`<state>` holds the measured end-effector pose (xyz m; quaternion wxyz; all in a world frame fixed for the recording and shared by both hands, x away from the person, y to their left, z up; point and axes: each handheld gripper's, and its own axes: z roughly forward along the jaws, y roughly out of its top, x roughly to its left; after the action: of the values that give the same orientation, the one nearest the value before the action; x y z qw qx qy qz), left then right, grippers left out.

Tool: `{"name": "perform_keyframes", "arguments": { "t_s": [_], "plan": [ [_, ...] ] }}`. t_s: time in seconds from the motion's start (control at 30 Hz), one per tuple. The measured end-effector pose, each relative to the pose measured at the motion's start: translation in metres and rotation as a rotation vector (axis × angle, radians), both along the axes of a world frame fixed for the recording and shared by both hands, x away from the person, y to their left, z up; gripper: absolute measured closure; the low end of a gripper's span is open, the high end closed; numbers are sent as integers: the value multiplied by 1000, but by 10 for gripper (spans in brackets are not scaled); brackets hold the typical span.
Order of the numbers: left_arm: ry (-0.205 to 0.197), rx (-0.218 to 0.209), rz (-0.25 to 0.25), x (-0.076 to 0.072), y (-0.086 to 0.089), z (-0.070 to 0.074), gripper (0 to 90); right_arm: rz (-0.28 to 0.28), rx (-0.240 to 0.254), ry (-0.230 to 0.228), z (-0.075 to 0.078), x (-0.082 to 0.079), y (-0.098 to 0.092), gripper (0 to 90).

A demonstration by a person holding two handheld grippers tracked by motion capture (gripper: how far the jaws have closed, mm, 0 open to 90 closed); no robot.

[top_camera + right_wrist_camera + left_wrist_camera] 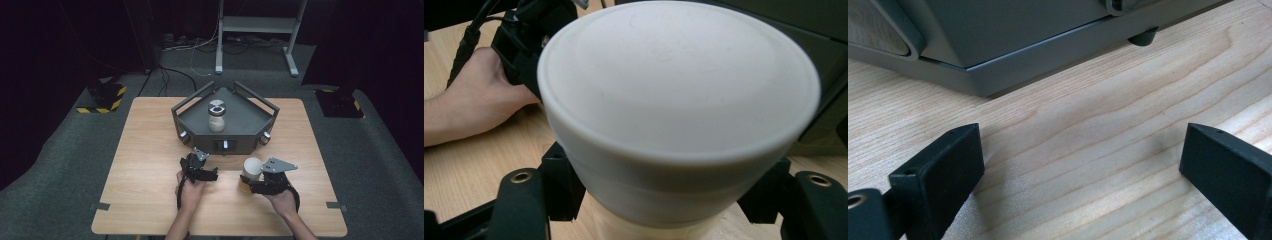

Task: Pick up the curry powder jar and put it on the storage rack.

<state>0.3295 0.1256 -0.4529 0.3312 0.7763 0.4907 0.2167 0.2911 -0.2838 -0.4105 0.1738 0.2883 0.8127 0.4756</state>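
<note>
jar (674, 100): white lid, cream body | grippers: black, left (1083, 165), right (250, 186), grey plate on top | table (150, 165): pale wood, wavy grain | tray (200, 106): dark grey | bottle (216, 117): cream, grey-and-white cap | floor blocks (107, 97): black, yellow-black stripes | carpet (60, 165): grey

white-lidded jar (679, 115) base hidden, cropped below

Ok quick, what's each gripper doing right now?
Left gripper: open, holding nothing.
Right gripper: closed on the white-lidded jar.
</note>
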Motion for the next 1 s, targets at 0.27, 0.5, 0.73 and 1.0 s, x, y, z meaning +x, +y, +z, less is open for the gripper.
{"name": "perform_keyframes", "arguments": {
  "t_s": [0.27, 0.5, 0.73, 1.0],
  "plan": [
    [0, 0, 0, 0, 0, 0, 39, -16, 19, 17, 12, 8, -6, 341],
    [-1, 2, 0, 0, 0, 0, 39, -44, 23, 20, 30, 17, -8, 341],
    [-1, 2, 1, 0, 0, 0, 40, -60, 48, 21, 47, 25, -11, 341],
    [-2, 4, 0, 0, 0, 0, 40, -70, 41, 17, 62, 35, -7, 341]
  ]
}}
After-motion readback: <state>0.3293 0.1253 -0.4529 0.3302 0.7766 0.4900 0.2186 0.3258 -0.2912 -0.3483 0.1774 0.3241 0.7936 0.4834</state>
